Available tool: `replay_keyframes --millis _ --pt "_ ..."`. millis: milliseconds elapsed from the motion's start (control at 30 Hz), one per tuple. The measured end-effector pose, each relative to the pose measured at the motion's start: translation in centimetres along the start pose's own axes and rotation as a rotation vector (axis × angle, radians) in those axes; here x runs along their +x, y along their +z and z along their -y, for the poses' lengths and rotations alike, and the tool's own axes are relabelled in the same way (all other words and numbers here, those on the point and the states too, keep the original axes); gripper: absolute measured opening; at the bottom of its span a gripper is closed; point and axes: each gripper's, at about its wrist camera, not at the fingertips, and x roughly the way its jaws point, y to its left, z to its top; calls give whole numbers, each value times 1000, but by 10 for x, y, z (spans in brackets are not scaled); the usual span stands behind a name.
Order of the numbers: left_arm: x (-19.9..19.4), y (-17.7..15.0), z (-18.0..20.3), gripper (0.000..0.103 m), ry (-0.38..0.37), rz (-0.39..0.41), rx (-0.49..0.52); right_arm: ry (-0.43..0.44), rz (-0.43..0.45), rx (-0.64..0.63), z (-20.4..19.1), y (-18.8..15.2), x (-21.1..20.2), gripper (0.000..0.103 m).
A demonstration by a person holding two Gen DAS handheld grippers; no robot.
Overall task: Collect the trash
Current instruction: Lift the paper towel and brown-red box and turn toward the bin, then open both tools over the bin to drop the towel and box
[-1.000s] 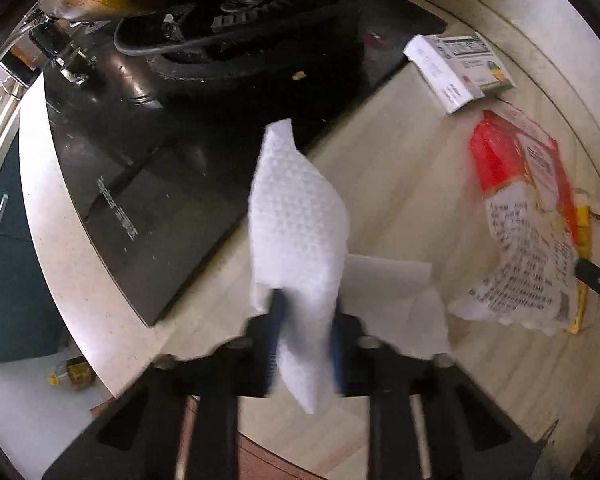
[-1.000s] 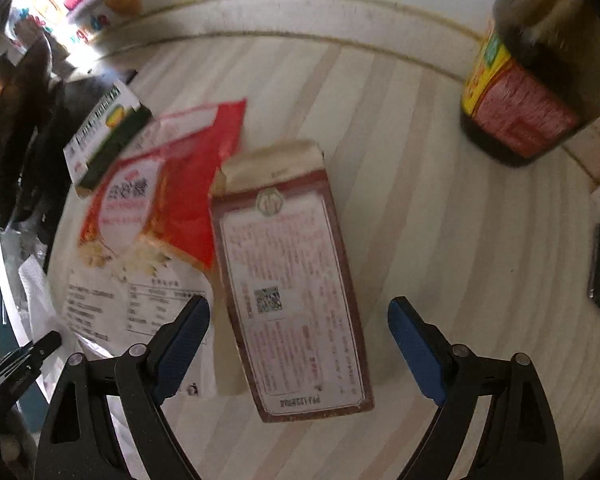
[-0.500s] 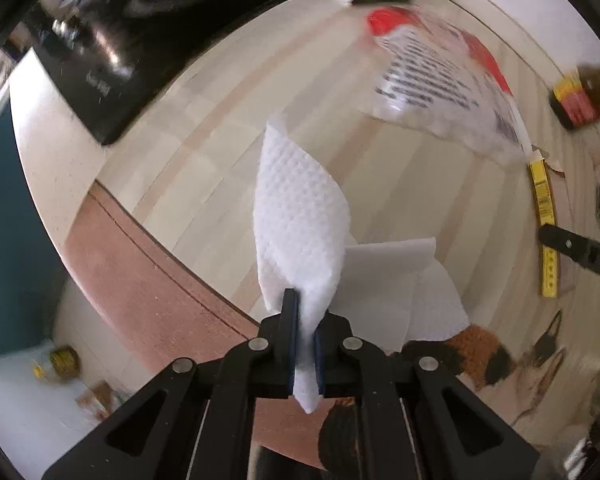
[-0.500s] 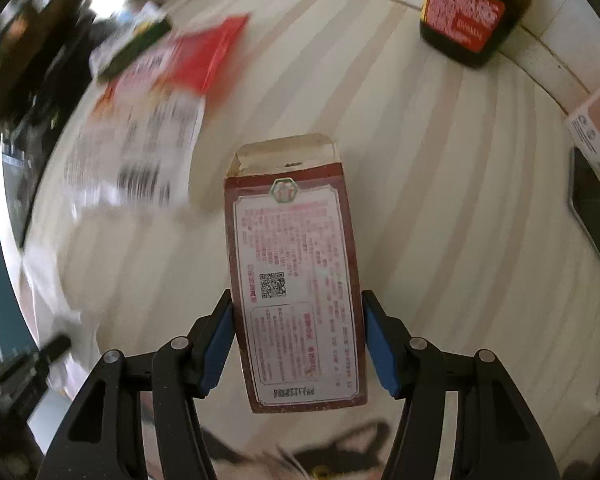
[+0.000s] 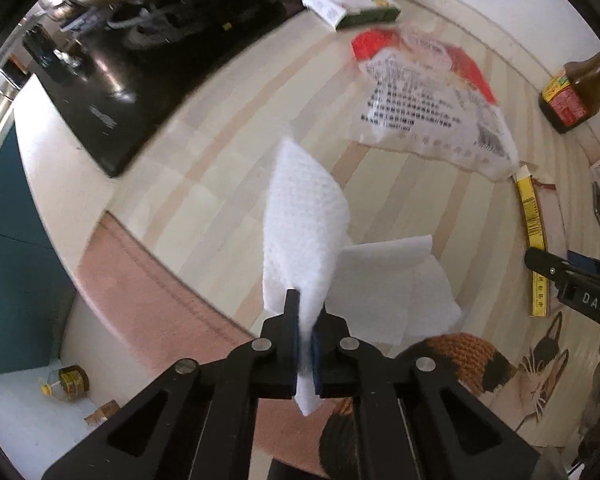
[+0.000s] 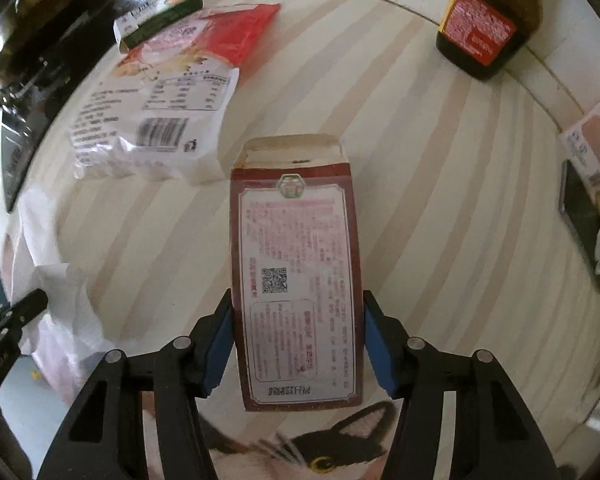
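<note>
1. Left wrist view: the left tongs [image 5: 306,334] are pinched tight on a white paper towel [image 5: 304,228], held above the striped counter [image 5: 204,184].
2. Right wrist view: the right tongs [image 6: 296,344] clamp a maroon carton [image 6: 296,280] by its sides, raised over the counter near a red-and-white snack bag [image 6: 168,96].

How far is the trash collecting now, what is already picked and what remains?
No bin shows, so nothing is visibly binned yet. In hand: the left tool pinches a white paper towel; the right tool clamps a dark red carton. Left on the counter: the red-and-clear wrapper and a small green-and-white box.
</note>
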Motion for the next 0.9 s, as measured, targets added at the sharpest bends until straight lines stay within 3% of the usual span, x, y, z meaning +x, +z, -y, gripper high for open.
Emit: replay_keyframes --millis 267,600,767,900 --pt "-76 -26 -38 2 2 147 -77 85 86 -51 -40 -13 -49 60" --pt "-146 -73 -129 2 46 274 -223 268 162 -195 -147 -10 -109 60" --pt "-154 -112 -188 2 93 284 -348 363 157 -283 -210 -29 -127 60" --pt "-146 -162 -247 2 125 251 -497 420 109 -368 -270 -54 -121 60"
